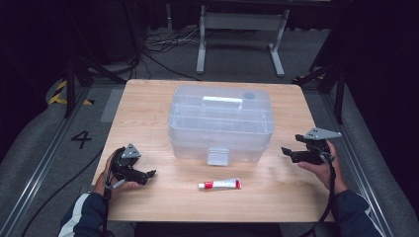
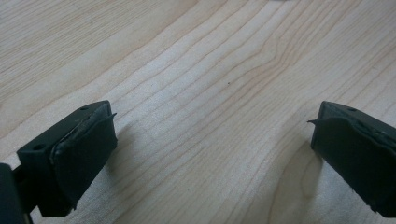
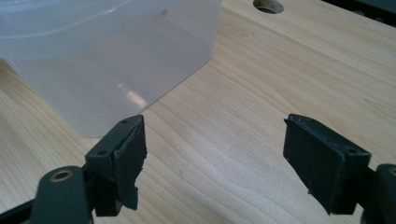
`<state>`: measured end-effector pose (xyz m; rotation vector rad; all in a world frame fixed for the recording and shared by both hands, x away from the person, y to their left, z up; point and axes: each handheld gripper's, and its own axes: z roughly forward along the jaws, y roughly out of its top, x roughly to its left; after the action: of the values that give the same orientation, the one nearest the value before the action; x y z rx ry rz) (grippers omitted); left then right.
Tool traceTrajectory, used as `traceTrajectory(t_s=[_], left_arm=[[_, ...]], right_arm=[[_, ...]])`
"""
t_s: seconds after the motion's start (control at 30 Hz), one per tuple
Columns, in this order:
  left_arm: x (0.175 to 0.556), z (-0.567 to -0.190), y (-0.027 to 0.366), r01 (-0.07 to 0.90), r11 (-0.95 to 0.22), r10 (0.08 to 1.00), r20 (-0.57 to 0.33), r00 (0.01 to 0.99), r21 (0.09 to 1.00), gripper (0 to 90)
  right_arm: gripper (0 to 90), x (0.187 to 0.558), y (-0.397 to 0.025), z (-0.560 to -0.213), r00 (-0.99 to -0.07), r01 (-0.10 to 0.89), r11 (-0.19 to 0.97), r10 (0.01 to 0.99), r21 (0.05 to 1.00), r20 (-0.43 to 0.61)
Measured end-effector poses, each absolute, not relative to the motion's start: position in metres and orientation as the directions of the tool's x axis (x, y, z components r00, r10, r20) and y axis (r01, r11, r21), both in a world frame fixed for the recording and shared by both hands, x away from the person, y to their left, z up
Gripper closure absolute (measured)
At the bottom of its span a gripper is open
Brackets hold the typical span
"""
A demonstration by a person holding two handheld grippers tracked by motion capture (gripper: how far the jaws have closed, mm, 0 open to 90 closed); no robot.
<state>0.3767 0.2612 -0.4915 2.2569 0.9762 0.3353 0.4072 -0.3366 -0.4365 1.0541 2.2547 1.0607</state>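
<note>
Box (image 1: pixel 220 123) mid-table (image 1: pixel 148 98), tube (image 1: pixel 220 184) before it — left claw (image 1: pixel 150 174), right claw (image 1: pixel 286 151) flanking

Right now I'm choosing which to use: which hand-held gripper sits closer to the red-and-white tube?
The left hand-held gripper. It points toward the tube; the right hand-held gripper sits farther off, beside the clear box.

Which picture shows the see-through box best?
The high view: the whole box shows, with lid, handle and front latch. The right gripper view catches one corner and wall. The left gripper view looks at bare table.
</note>
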Motion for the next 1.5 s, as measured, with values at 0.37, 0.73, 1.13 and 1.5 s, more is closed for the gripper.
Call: traceTrajectory(t_s=[0.37,0.73,1.13,1.5], left_arm=[[0.376,-0.492,0.261,0.561,-0.508,0.727,-0.025,0.686,0.654,0.5],[0.375,-0.492,0.261,0.565,-0.503,0.731,-0.028,0.682,0.654,0.6],[0.375,-0.492,0.261,0.566,-0.502,0.732,-0.028,0.681,0.654,0.7],[0.375,-0.492,0.261,0.566,-0.502,0.732,-0.026,0.681,0.654,0.7]], right_arm=[[26.0,0.400,-0.336,-0.413,-0.625,0.400,0.412,0.776,0.819,-0.086],[27.6,0.395,-0.326,-0.384,-0.653,0.332,0.432,0.746,0.838,-0.126],[28.9,0.405,-0.298,-0.334,-0.671,0.246,0.435,0.721,0.866,-0.172],[30.1,0.435,-0.252,-0.309,-0.733,0.221,0.482,0.656,0.848,-0.181]])
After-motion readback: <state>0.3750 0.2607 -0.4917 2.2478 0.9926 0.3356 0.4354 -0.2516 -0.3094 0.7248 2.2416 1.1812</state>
